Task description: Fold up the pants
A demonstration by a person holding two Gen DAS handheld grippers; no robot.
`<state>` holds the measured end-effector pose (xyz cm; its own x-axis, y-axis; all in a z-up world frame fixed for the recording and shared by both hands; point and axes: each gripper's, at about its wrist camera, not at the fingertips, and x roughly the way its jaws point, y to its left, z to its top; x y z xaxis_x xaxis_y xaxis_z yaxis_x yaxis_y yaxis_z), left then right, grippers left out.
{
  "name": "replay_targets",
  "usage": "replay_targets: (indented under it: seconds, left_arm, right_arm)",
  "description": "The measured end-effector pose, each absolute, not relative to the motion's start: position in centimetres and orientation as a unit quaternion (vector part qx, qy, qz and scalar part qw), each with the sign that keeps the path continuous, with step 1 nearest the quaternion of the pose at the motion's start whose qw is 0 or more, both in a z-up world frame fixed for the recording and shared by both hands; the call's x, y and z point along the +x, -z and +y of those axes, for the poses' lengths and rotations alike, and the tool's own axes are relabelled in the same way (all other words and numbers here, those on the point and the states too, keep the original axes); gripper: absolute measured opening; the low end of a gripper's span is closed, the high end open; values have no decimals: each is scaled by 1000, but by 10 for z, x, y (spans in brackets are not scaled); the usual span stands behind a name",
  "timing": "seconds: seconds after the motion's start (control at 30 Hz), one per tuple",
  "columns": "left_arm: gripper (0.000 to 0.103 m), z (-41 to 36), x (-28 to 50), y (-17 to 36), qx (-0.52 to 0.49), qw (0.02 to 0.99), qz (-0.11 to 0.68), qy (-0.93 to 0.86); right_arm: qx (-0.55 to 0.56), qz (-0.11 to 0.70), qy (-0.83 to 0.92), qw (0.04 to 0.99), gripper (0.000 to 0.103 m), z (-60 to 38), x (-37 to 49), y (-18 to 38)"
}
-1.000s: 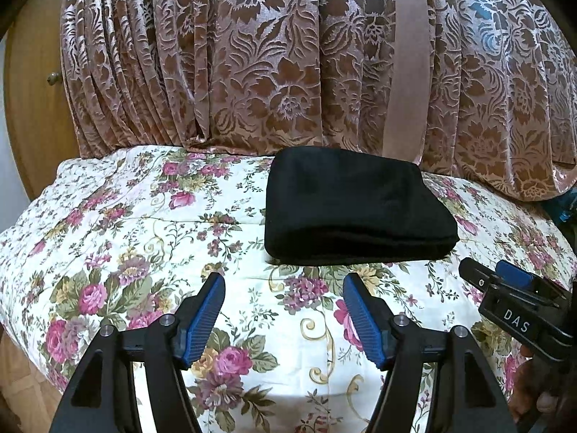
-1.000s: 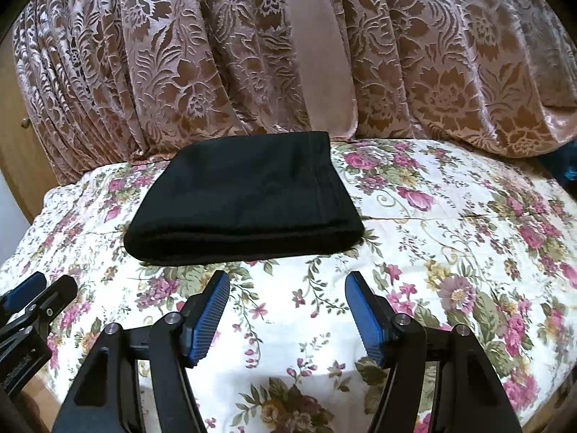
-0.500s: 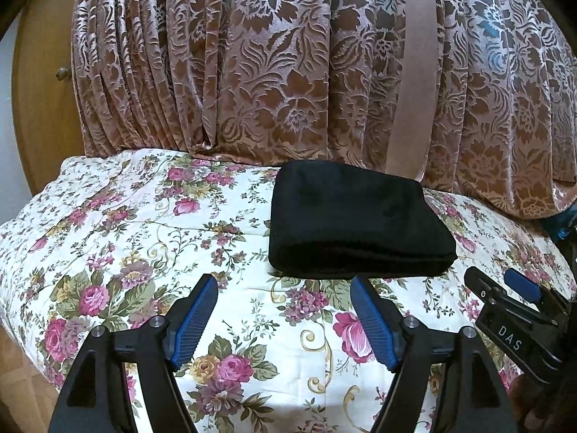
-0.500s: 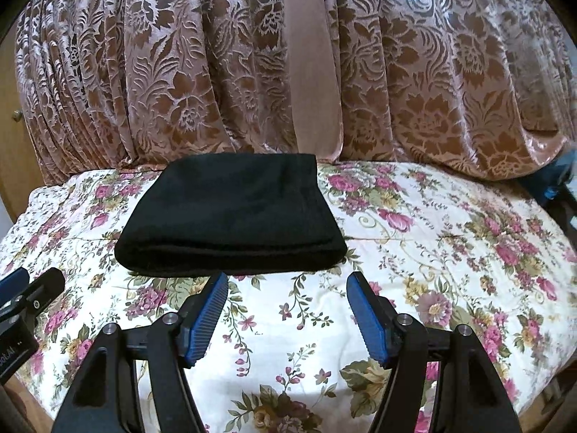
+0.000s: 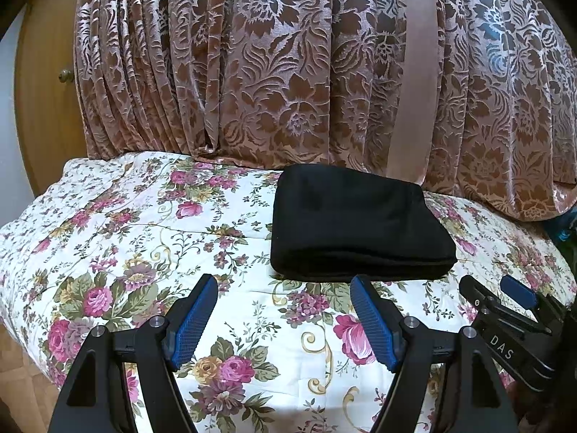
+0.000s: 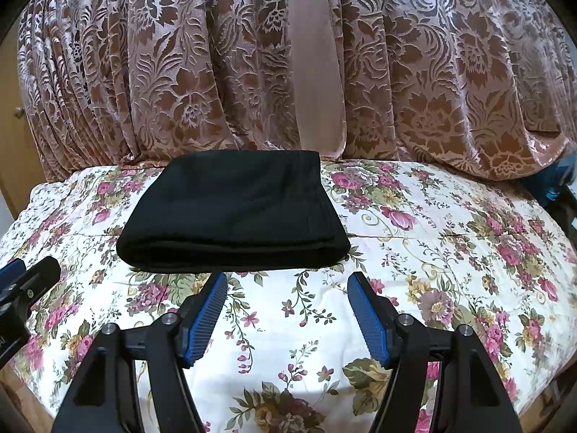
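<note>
- black pants [image 5: 357, 223] lie folded into a compact rectangle on the floral bedspread [image 5: 144, 238], just in front of the brown patterned curtain [image 5: 274, 65].
- left gripper [image 5: 285, 319] hovers near the pants' front edge, jaws wide apart, holding nothing; they have just been opening.
- right gripper [image 6: 286, 315] also hovers near that edge, jaws apart and empty.
- folding looks finished; next likely just pulling both grippers away from the pants.

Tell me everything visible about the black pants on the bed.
The pants are plain black, of a soft, matte, fleece-like cloth, folded into a compact, thick rectangle with stacked layers showing along the near edge and a stitched seam near the right side. They lie flat on the floral bedspread, close to the curtain behind. Nothing grips them; only the bedspread touches them.
</note>
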<state>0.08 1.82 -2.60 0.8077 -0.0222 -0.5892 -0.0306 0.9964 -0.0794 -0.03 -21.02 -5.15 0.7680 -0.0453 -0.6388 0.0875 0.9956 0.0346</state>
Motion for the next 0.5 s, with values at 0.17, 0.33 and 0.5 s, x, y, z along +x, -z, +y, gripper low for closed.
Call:
replay_targets:
  seconds: [0.17, 0.33, 0.5]
  left_arm:
    - [77, 17, 0, 27, -42, 948, 314, -6]
    - [77, 20, 0, 28, -47, 947, 317, -9]
    - [77, 20, 0, 27, -47, 947, 317, -10]
  right_arm:
    - [31, 341, 33, 939, 69, -209, -1, 53]
    - [31, 344, 35, 938, 69, -209, -1, 54]
    - [29, 346, 32, 937, 70, -209, 0, 55]
